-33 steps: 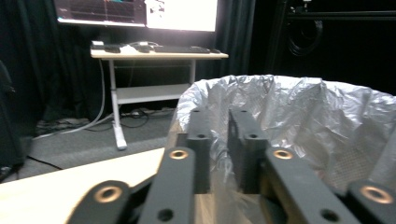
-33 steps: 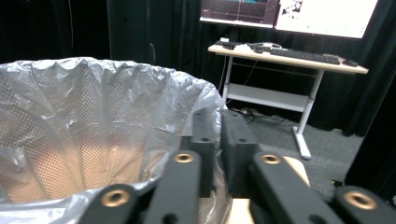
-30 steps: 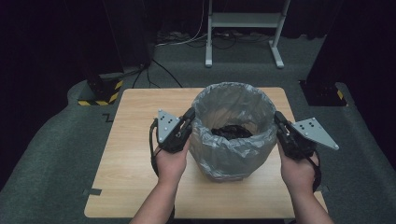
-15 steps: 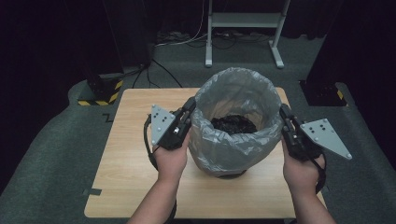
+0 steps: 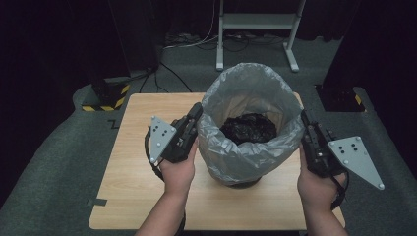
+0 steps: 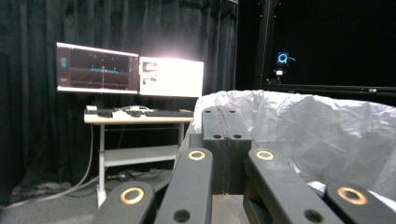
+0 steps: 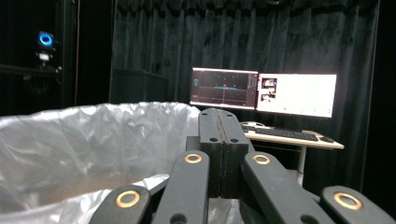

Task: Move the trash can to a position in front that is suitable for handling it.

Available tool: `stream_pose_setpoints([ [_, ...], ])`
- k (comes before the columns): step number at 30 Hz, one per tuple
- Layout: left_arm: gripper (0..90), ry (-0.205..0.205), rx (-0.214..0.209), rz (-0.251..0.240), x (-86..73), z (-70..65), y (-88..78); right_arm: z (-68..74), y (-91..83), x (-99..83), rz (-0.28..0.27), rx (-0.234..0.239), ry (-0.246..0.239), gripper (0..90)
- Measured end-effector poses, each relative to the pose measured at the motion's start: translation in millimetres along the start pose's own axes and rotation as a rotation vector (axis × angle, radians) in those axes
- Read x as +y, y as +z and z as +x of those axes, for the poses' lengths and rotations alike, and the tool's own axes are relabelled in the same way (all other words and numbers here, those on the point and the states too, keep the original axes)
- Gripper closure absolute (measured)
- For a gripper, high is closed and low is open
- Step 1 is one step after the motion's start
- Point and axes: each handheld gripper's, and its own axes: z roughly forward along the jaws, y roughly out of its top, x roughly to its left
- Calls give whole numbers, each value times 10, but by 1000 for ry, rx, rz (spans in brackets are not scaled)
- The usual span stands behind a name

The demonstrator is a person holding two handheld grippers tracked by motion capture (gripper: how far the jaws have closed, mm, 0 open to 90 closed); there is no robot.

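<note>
While both clamp shut, left gripper point(image 5: 195, 112) and right gripper point(image 5: 304, 118) flank the bin bag point(image 5: 251, 142).

Stood mid-table, the lined bin point(image 5: 248, 128), blocking the straight path between left gripper point(image 5: 195, 114) and right gripper point(image 5: 304, 119), each pressed close against its sides. Left bare: tabletop point(image 5: 133, 157) to the left and along the near edge.

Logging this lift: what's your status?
Both grippers, left and right, shut at the bag rim, one each side. Bin tilted. Nothing in the way.
</note>
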Motion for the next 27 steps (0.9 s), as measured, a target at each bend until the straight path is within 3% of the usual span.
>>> stream_pose_setpoints([
  [11,897,-13,-1,29,-144,34,-59,315,-32,66,-23,34,22,900],
  [17,897,-23,0,29,-160,54,-86,300,124,196,-19,22,22,900],
  [22,897,-23,-4,28,-165,53,-98,372,116,292,-49,35,2,900],
  [27,897,-28,-4,36,-210,54,-104,704,4,278,-87,44,-74,900],
])
